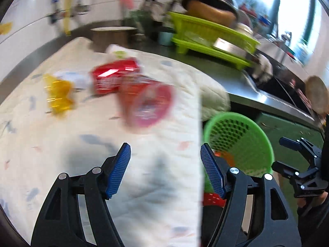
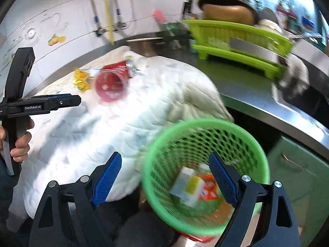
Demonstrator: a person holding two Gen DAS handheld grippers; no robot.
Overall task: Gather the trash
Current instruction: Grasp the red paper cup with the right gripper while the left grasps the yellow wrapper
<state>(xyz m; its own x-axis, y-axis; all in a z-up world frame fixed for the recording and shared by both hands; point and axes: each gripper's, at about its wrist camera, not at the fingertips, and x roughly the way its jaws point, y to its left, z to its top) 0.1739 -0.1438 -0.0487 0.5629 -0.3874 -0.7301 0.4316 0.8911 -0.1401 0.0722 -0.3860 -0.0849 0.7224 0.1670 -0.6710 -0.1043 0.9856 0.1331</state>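
Note:
On a white quilted cloth [image 1: 82, 135] lie a red plastic cup [image 1: 148, 103] on its side, a red packet [image 1: 114, 78] behind it and a yellow wrapper [image 1: 58, 94]. The cup [image 2: 111, 84] and yellow wrapper [image 2: 81, 79] also show in the right wrist view. A green mesh basket [image 2: 205, 164] stands below the cloth's edge and holds a small carton [image 2: 188, 185] and an orange wrapper [image 2: 209, 189]. My left gripper [image 1: 165, 168] is open and empty above the cloth. My right gripper [image 2: 164, 177] is open and empty above the basket [image 1: 238, 144].
A lime dish rack [image 1: 209, 37] with pots stands on the steel counter [image 1: 246, 88] behind the cloth. A sink [image 1: 285, 90] lies to the right. A tiled wall with pipes [image 2: 111, 10] is at the back. Green cabinet fronts [image 2: 298, 164] are below the counter.

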